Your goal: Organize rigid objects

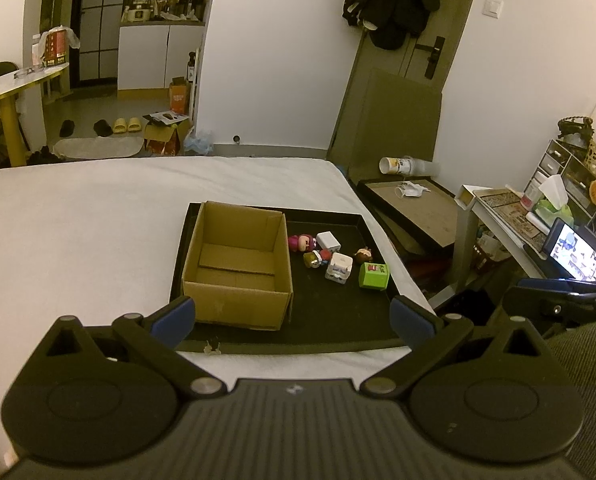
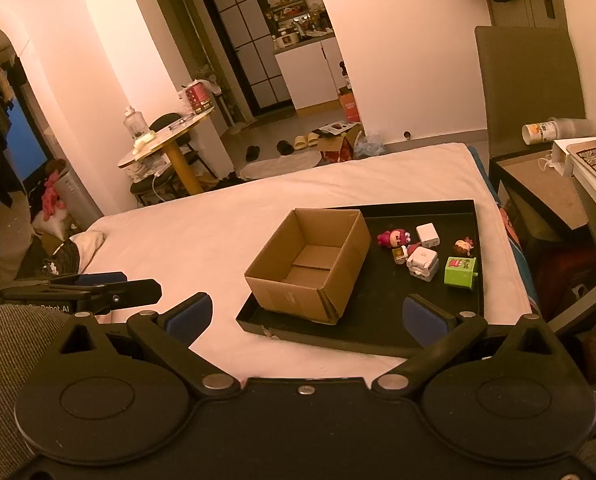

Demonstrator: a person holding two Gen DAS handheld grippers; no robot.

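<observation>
A black tray (image 1: 329, 312) is lying on a white bed (image 1: 78, 232), and an open cardboard box (image 1: 238, 272) is sitting in the tray's left part, nothing showing inside it. To the right of the box, on the tray floor, a cluster of small things is resting: a pink figure (image 1: 301, 242), a white cube (image 1: 328, 241) just beside it, a red-and-yellow figure (image 1: 315, 258) in front of those, a larger white block (image 1: 339, 267) touching it, a brown-haired figure (image 1: 363, 255) farther right, and a green cube (image 1: 373, 276) nearest the tray's right edge. The left tool (image 1: 294, 316) is hovering over the near edge of the tray, its blue pads spread wide and released, holding nothing. The right tool (image 2: 309, 312) is hanging likewise above the tray's near rim, its pads (image 2: 421, 316) wide apart and empty. In the right wrist view the left tool is showing at the left edge, beside a grey sleeve (image 2: 2, 352). All the small things are lying outside the box.
</observation>
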